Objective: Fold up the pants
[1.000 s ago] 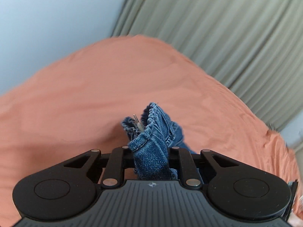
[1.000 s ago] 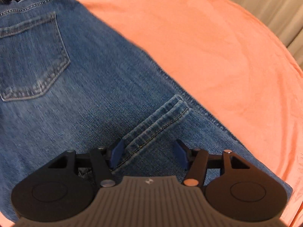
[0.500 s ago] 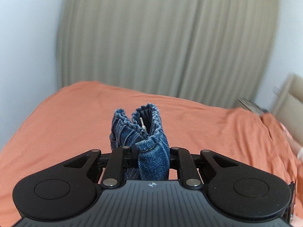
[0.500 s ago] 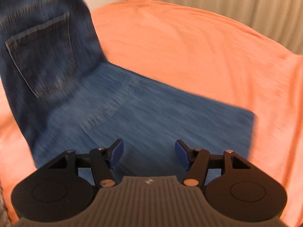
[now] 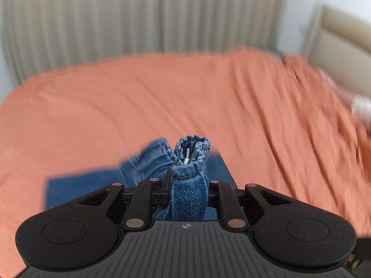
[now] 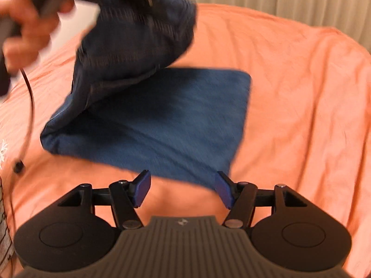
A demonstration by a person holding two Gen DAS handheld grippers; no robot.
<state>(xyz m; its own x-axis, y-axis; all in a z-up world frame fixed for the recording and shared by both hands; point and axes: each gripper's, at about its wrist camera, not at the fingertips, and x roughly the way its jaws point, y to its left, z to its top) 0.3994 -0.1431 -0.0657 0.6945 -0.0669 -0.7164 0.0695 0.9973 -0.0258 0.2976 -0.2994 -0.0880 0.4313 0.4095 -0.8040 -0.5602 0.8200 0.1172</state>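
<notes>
Blue denim pants (image 6: 167, 115) lie partly folded on the orange bed. The lower layer lies flat. The waist end (image 6: 139, 30) is lifted and curls over it from the left. My left gripper (image 5: 187, 185) is shut on the bunched waistband (image 5: 190, 162) and holds it above the flat denim (image 5: 76, 190). It shows at the top left of the right wrist view, blurred, with the hand (image 6: 27, 34) that holds it. My right gripper (image 6: 183, 190) is open and empty, over the bedsheet just short of the pants' near edge.
An orange sheet (image 6: 301, 92) covers the bed. Beige curtains (image 5: 139, 16) hang behind it. A beige headboard (image 5: 336, 51) stands at the right. A black cable (image 6: 30, 97) hangs from the left hand at the left edge.
My left gripper has lifted the waistband and carried it over the flat legs. My right gripper has drawn back off the denim, still open.
</notes>
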